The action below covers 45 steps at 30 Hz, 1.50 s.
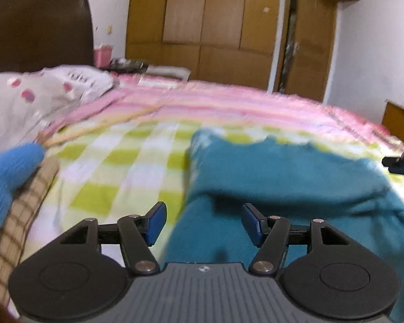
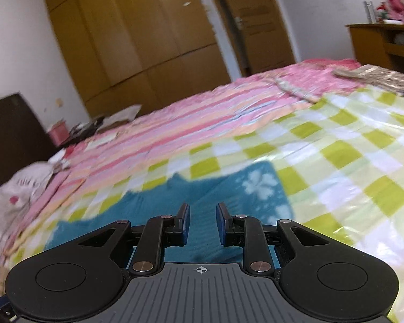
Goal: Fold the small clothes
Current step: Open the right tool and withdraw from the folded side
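Note:
A teal knitted garment with a pale flower print lies on the green-and-white checked sheet, one part folded over another. My left gripper hovers over its near left edge, jaws open with nothing between the blue pads. In the right wrist view the same garment lies under my right gripper, whose jaws stand a little apart and hold nothing. The white flower print shows just beyond its right finger. The right gripper's tip shows at the far right of the left view.
A pink striped blanket covers the far half of the bed. A grey pillow with pink dots lies at left. A light blue knitted piece sits on a brown checked cloth. Wooden wardrobe and side shelf stand behind.

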Motion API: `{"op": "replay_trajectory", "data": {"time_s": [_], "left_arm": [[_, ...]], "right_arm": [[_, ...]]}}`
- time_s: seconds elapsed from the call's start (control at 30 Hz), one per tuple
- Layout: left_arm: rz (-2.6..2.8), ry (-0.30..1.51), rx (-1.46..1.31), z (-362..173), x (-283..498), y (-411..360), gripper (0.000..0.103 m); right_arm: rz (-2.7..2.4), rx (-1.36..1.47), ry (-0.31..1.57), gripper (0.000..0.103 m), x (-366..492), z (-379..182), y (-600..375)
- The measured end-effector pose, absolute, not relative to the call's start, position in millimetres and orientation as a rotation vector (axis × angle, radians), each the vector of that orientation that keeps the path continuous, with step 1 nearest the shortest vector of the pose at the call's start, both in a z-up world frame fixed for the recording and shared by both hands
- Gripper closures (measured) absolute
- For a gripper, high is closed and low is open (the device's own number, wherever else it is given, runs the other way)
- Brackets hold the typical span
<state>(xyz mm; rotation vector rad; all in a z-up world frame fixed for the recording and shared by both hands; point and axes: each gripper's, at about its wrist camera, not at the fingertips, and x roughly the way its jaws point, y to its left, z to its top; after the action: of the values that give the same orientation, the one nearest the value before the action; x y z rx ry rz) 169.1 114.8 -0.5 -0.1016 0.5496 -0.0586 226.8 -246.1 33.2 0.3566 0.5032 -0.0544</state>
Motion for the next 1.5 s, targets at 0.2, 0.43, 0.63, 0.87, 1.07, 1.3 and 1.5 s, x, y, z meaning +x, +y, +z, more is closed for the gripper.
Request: {"op": "replay_trajectory", "data": {"time_s": [0.2,0.43,0.63,0.87,1.07,1.3,1.5], "left_arm": [[-0.078,0.621,-0.066,-19,174,102,0.037],[-0.093,0.590,-0.046,-16,168,96,0.037],[-0.087,0.624,-0.018,-15,166,92,0.037],[-0.067,0.660,-0.004,-11,140,96,0.037],[-0.080,0.691,0.034,-9,107,99,0.037],[-0.102,0.756,0.042,-12,82,99,0.037],[-0.129,0.812,0.057,-15,72,96,0.037]], "right_arm": [[-0.105,0.307,0.641,0.088,249,1,-254],[-0.113,0.312,0.609,0.081,239,6,-260],[-0.081,0.217,0.676,0.081,248,1,-249],[-0.041,0.256,0.663,0.080,216,23,-255],[0.023,0.227,0.705,0.080,158,29,-252],[0.032,0.205,0.761,0.080,100,20,-255],[0.001,0.201,0.821,0.080,67,7,-256]]}}
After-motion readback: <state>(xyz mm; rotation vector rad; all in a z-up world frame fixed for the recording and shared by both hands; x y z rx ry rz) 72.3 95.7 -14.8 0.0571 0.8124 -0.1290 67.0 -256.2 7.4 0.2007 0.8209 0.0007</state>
